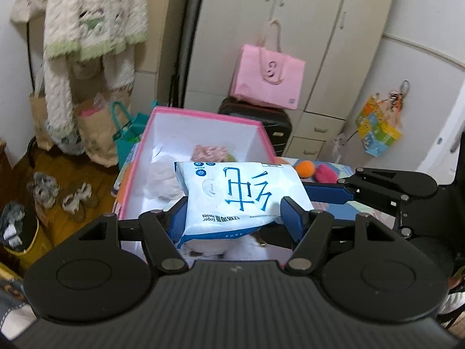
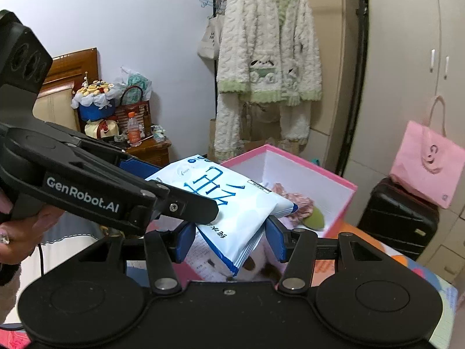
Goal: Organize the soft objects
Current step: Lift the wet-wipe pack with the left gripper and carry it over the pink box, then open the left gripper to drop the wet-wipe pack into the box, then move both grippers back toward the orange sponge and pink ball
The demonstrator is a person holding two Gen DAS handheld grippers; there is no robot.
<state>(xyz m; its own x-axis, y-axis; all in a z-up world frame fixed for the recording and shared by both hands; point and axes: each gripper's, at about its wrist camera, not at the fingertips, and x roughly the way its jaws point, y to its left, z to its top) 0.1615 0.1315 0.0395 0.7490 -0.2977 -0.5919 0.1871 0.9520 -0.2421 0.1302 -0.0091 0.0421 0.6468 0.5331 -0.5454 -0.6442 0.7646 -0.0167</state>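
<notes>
A white-and-blue wipes pack (image 1: 235,195) hangs tilted over the open pink box (image 1: 203,116), pinched on one side by the left hand-held gripper (image 1: 232,218) and on the other by the right hand-held gripper (image 2: 229,241). Inside the box, at twelve o'clock from the pack, lies a pink crocheted piece (image 2: 293,200) beside a green sponge (image 2: 315,218).

Cream wardrobe (image 1: 290,29), white wall (image 2: 130,29), wooden floor (image 1: 58,168).

1 tissue pack (image 1: 238,195), 1 pink-rimmed box (image 1: 203,116), 2 grippers, 1 pink bag (image 1: 267,78), 1 black suitcase (image 2: 398,218), 1 orange ball (image 1: 305,168)
</notes>
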